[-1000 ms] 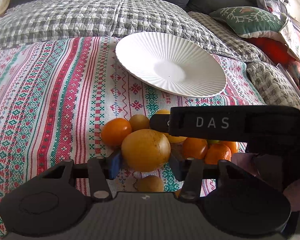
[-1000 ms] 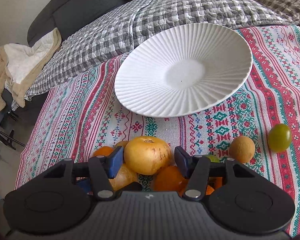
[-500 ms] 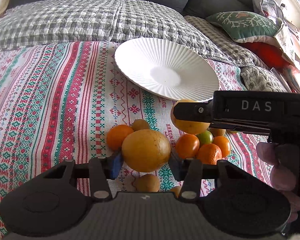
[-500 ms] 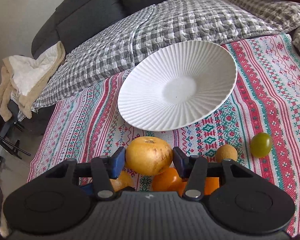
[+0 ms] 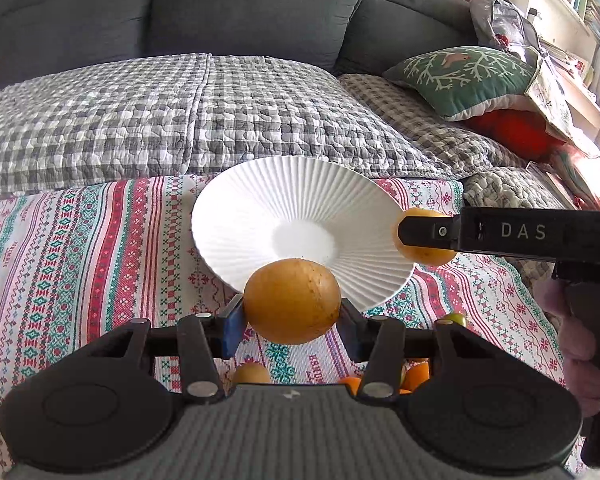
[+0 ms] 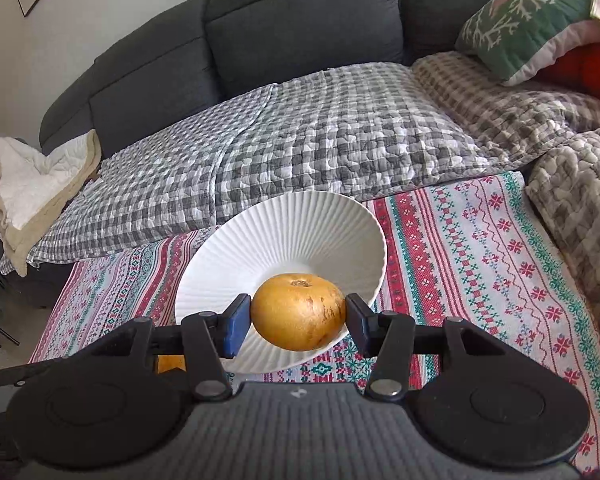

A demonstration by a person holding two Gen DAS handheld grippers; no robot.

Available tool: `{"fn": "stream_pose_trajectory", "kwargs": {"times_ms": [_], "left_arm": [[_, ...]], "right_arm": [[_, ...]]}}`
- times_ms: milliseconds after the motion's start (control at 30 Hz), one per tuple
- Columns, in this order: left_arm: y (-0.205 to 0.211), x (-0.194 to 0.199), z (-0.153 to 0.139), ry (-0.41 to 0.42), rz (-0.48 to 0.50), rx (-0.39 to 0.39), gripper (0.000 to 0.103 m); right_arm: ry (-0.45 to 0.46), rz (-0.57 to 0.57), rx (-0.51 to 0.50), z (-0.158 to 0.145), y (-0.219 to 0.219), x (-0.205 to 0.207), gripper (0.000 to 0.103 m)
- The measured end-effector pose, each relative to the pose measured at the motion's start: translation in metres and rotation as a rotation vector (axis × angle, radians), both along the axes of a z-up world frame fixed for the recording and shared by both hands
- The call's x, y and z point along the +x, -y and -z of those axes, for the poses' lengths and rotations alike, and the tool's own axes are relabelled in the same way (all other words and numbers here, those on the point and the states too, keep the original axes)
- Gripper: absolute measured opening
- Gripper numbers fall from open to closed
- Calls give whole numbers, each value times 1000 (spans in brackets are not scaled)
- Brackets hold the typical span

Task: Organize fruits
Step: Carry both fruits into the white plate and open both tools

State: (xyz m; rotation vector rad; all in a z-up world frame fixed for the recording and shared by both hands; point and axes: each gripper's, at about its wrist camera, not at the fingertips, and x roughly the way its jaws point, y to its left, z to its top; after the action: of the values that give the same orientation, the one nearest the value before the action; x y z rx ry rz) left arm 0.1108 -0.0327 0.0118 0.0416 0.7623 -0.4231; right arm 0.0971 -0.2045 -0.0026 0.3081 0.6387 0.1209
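My left gripper (image 5: 292,320) is shut on a large yellow-orange fruit (image 5: 292,300), held in the air just before the near rim of the white ribbed plate (image 5: 260,208). My right gripper (image 6: 298,320) is shut on a second yellow-brown fruit (image 6: 298,310), held over the near edge of the same plate (image 6: 292,232). In the left wrist view the right gripper's finger (image 5: 432,232) and its fruit (image 5: 428,256) hang at the plate's right rim. The plate is empty. Small oranges (image 5: 418,376) and a green fruit (image 5: 456,318) lie low on the patterned cloth (image 5: 100,260).
The plate rests on a red, green and white patterned cloth (image 6: 480,260) beside a grey checked quilt (image 5: 180,120). A dark grey sofa back (image 5: 220,8) rises behind. A green cushion (image 5: 460,76) lies at the right. A cream blanket (image 6: 32,184) hangs at the left.
Both grippers have risen with their fruits and moved forward from the fruit pile to the plate. The pile has dropped to the bottom of the left view.
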Motion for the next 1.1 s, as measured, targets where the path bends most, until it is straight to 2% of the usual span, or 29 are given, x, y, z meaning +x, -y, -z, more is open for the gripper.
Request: {"fn": "stream_pose_trajectory", "kwargs": {"times_ms": [167,367,800,833,867,933,1000,1100], "left_arm": [[19,36,17,-1,20,36,34],[38,59,33,19,63,95,34],[44,64,38,32,104,141,35],[43,62,37,39,105,145,37],[43,60,36,48,111,150,39],[42,56,32,58,119,155,52],[39,50,27,67,121,162,61],[32,41,22,67,111,161,67]], "right_arm": [[21,0,-45,9,6,22,47],[13,-15,-71,24,10,35,47],[33,-55,-130,28,-1,37,49],[38,-55,-127,26,-1,35,53],[43,-54,-129,23,-1,33,62],[56,-49,-136,18,-1,29,70],[62,-50,-140,13,-1,24,74],[63,-42,-152,5,-1,17,83]]}}
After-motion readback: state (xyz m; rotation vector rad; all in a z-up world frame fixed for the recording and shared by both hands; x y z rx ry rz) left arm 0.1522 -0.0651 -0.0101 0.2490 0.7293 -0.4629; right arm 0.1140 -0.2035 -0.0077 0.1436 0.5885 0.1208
